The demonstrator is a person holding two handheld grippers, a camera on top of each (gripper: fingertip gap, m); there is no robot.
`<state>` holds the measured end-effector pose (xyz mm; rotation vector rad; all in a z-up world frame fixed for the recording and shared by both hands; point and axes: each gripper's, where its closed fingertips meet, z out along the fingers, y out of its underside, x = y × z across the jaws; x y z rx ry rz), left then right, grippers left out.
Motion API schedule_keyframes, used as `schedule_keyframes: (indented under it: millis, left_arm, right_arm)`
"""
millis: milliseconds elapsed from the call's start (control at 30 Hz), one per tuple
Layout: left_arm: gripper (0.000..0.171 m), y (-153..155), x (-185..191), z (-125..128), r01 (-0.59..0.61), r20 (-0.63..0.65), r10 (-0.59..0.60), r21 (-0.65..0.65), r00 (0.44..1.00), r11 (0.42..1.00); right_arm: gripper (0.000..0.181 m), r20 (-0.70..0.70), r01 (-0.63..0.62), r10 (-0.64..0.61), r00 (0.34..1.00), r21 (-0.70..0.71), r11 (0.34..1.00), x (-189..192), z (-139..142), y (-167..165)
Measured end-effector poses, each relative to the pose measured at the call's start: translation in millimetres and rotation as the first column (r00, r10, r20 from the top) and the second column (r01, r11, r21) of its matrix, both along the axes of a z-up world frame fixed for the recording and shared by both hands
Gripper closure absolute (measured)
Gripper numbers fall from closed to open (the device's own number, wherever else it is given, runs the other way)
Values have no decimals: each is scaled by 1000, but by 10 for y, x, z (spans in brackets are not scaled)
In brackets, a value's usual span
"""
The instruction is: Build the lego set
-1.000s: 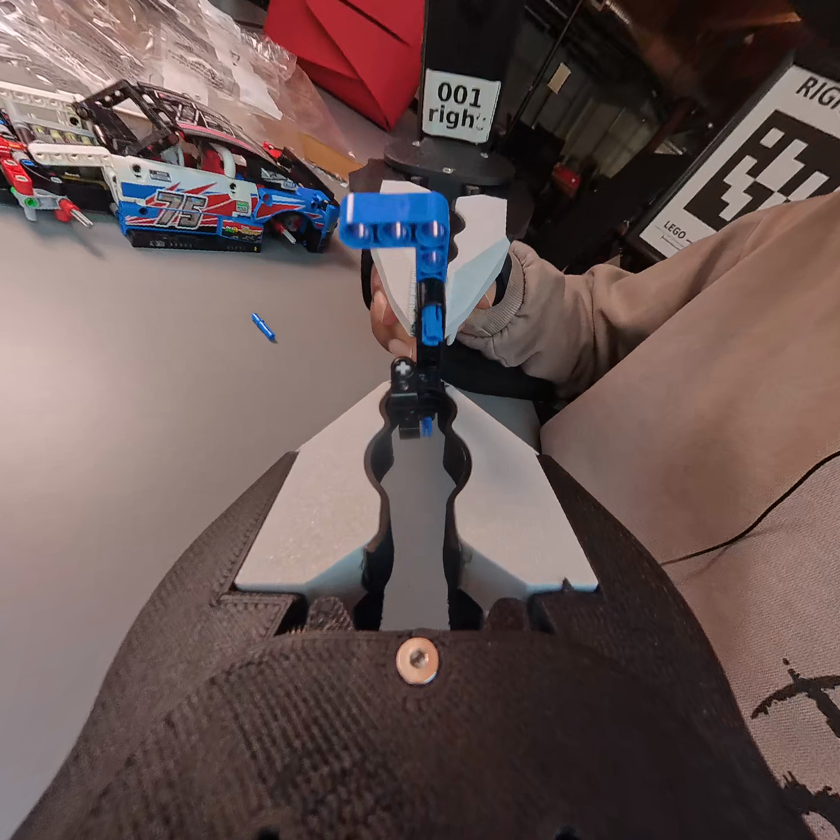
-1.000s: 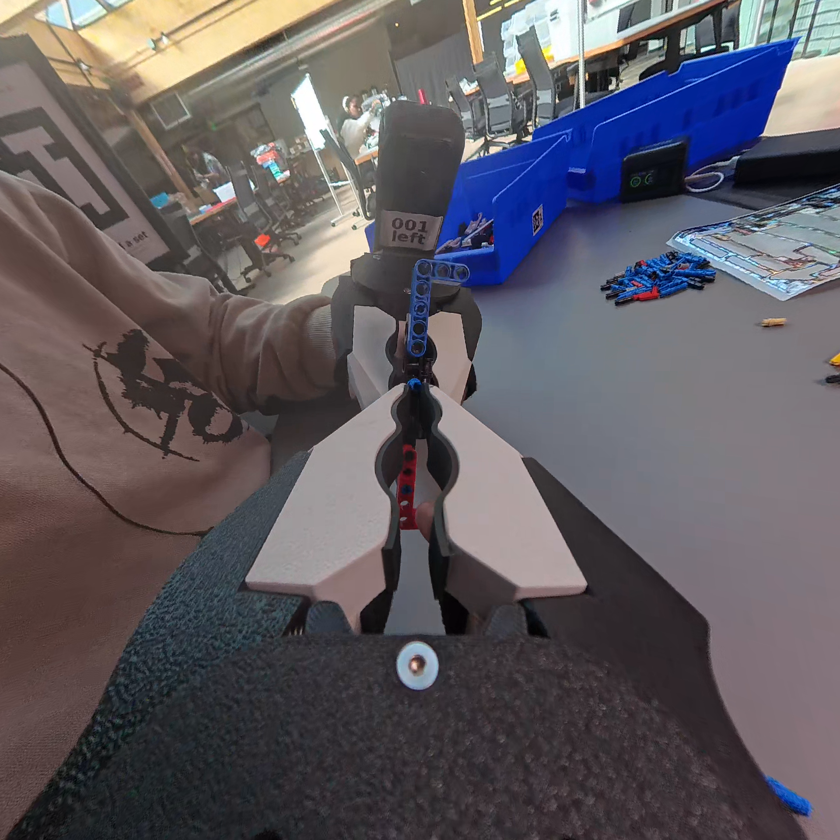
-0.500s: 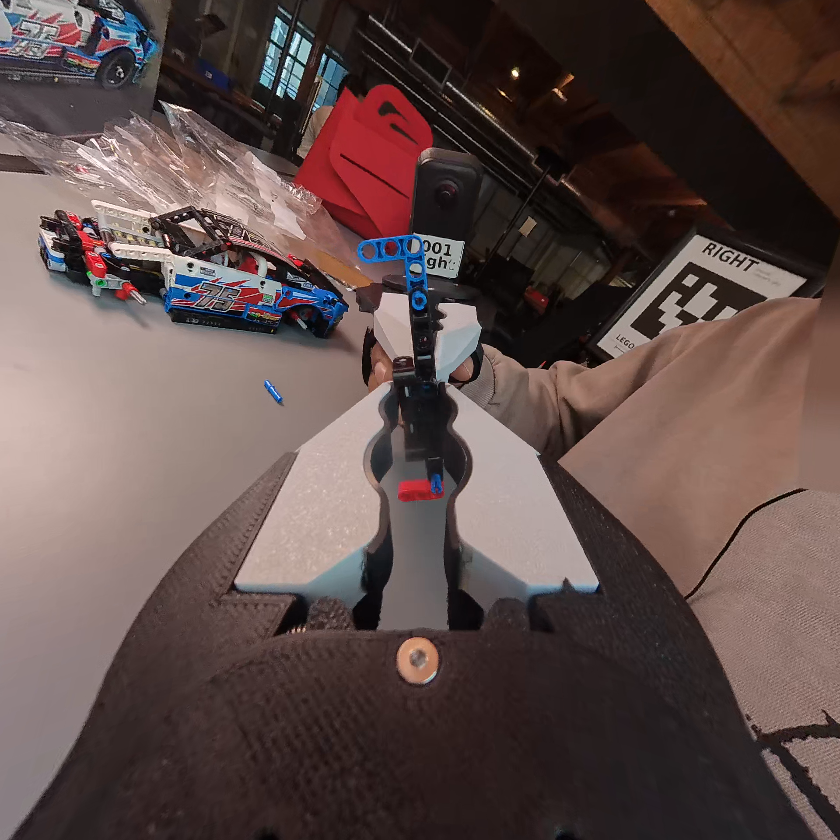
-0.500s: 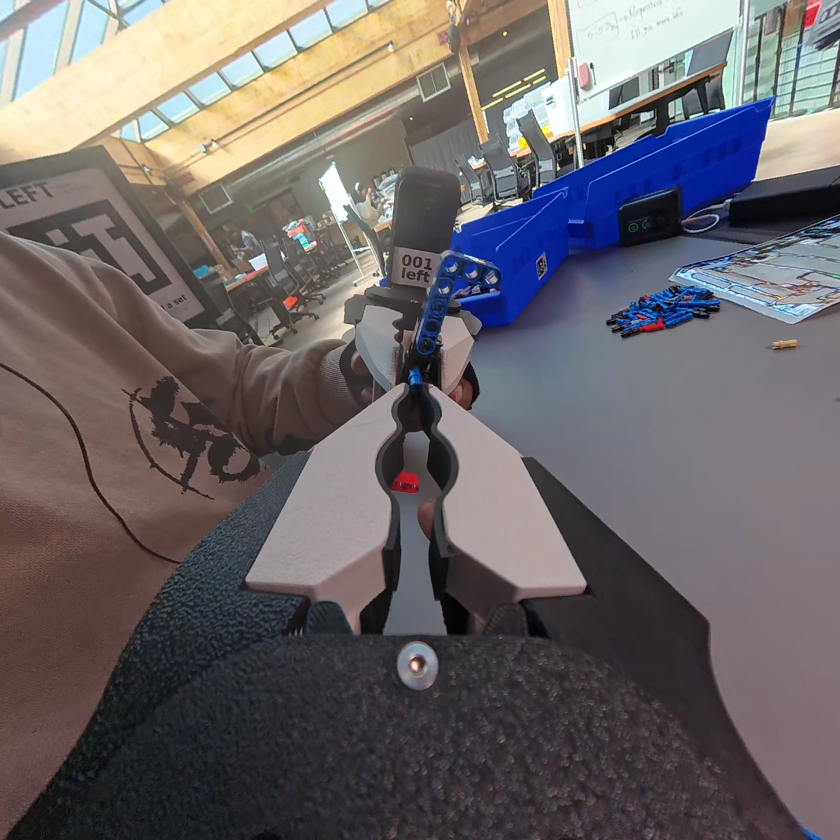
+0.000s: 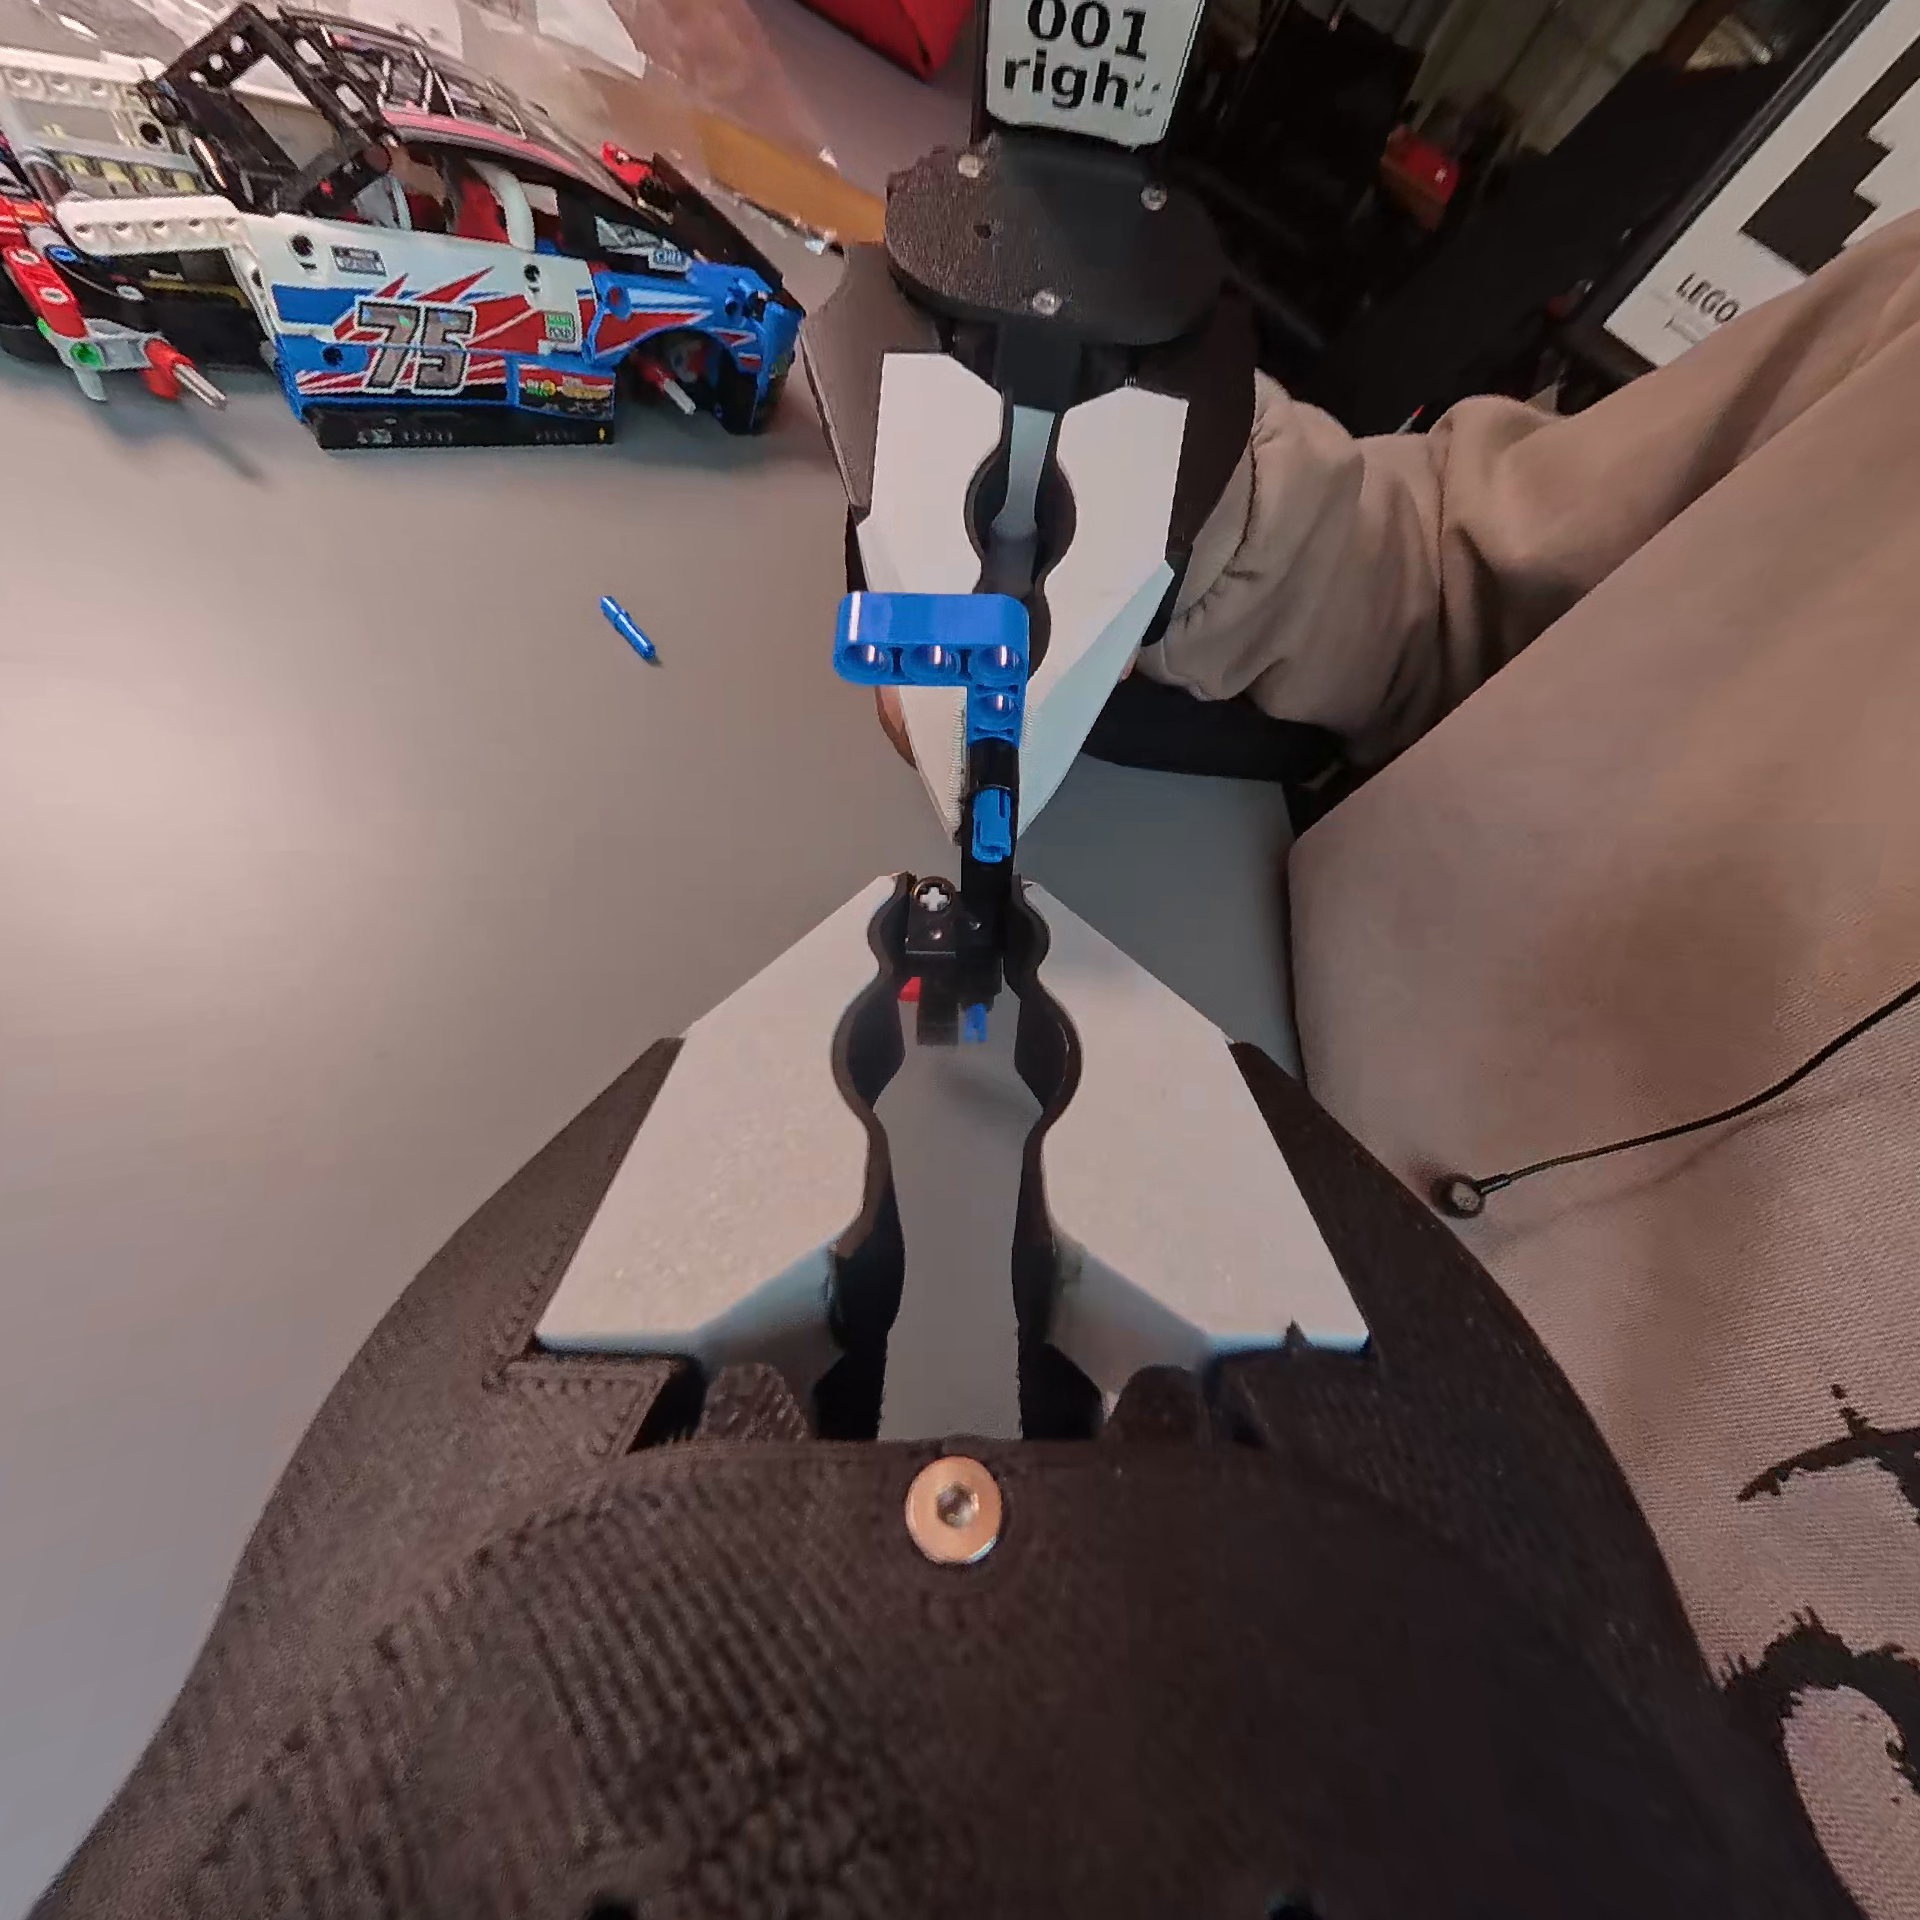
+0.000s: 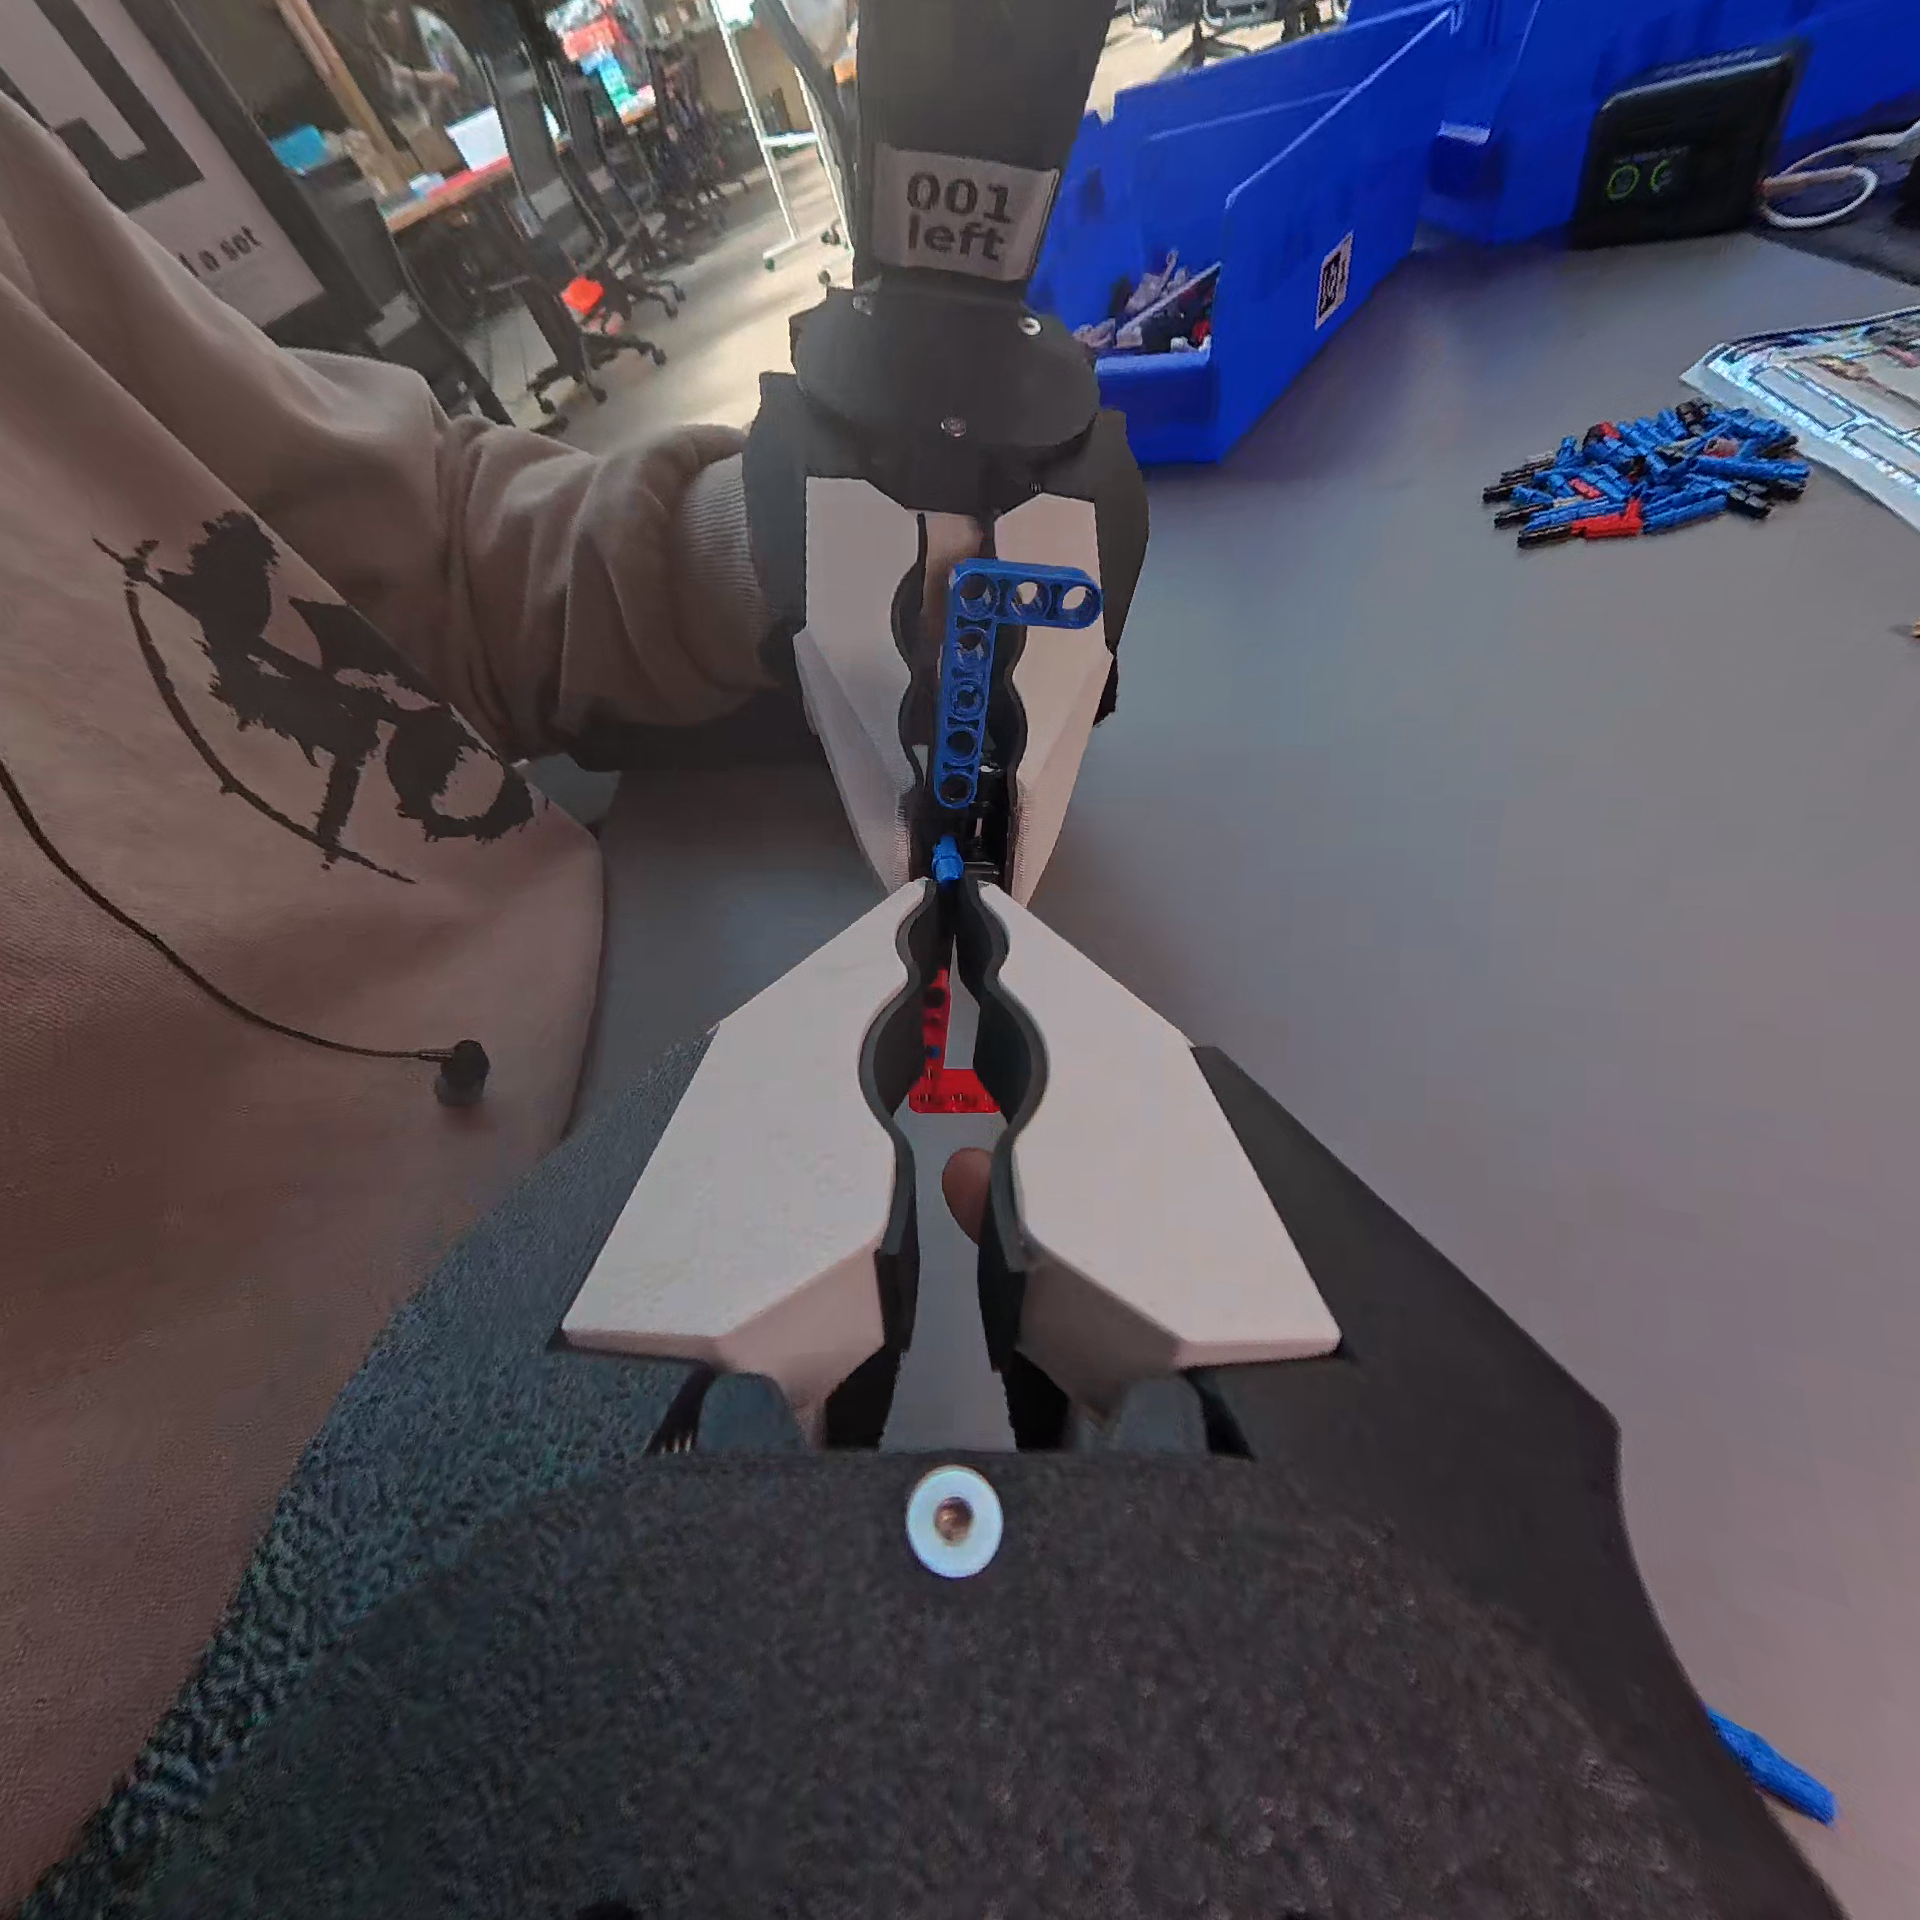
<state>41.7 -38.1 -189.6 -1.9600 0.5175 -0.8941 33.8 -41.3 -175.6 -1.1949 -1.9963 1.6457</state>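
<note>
Both grippers are pinching one small lego piece nose to nose.
The left gripper and right gripper are clamping it; pushing straight and gently should seat it.

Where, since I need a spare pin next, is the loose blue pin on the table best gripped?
Take the blue pin at mid-shaft, straight down from above. It lies flat on the grey table, slanting diagonally in the left wrist view, with bare surface around it, so close the jaws across its thin width, not along its length.

Bare table left; car perhaps beyond.
</note>
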Motion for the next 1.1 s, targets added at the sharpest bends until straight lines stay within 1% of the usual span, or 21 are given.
schedule_keyframes:
  millis: [33,100,233,300,367,467,533,567,633,667,733,767,800,867,933,967,1033,1100]
  left_arm:
    - [157,-3,8,-51,6,-32,-6,-6,999,1000]
    - [157,-12,25,-92,16,-48,-17,-12,999,1000]
    - [157,-43,36,-186,43,-116,-45,-27,992,999]
    - [157,-36,33,-212,34,-143,-37,-25,989,999]
    - [158,-53,50,-245,41,-180,-45,-24,983,999]
    - [157,-58,52,-290,46,-219,-51,-27,974,999]
    - [156,-21,34,-308,30,-222,-31,-9,974,1000]
    - [156,9,26,-266,16,-181,-16,3,983,1000]
    - [156,21,24,-102,29,-37,-29,3,999,1000]
    - [156,32,1,-25,20,13,-21,15,1000,1000]
    - [151,51,-81,38,-20,30,18,56,999,998]
    - [154,41,-82,46,-21,44,18,56,999,998]
    - [159,28,-60,42,-10,58,8,43,998,999]
    - [160,101,-96,26,-65,57,63,39,996,997]
    - [160,183,-195,62,-138,122,136,7,983,990]
    - [160,213,-257,76,-168,162,168,-11,972,986]
    - [160,238,-336,105,-197,250,203,-50,947,979]
    - [160,298,-404,172,-239,369,256,-93,893,967]
  right_arm:
    - [181,18,-9,9,1000,31,999,16,-58,-6]
    - [181,29,-22,20,999,71,997,34,-126,-13]
    - [181,48,-38,34,998,81,996,29,-199,-52]
    - [181,46,-35,32,998,68,997,23,-196,-62]
    - [181,60,-47,42,997,85,995,25,-219,-81]
    - [181,68,-53,43,997,144,988,27,-249,-103]
    - [181,71,-35,23,997,187,982,4,-268,-86]
    - [181,56,-16,5,998,191,981,-17,-247,-59]
    - [181,19,19,-22,1000,136,991,-46,-113,-19]
    - [181,10,32,-34,999,139,990,-46,-78,19]
    - [181,20,9,-12,1000,151,988,18,-79,62]
    - [181,21,2,-5,1000,137,991,39,-71,70]
    - [181,11,13,-15,1000,133,991,28,-64,84]
    - [181,-10,46,-45,999,155,987,-19,-66,113]
    - [181,-79,103,-89,993,195,975,-77,-15,158]
    - [173,-110,128,-104,988,232,964,-91,-5,176]
    - [156,-131,165,-128,983,333,928,-124,-70,211]
    - [145,-156,204,-151,976,412,888,-189,-153,210]
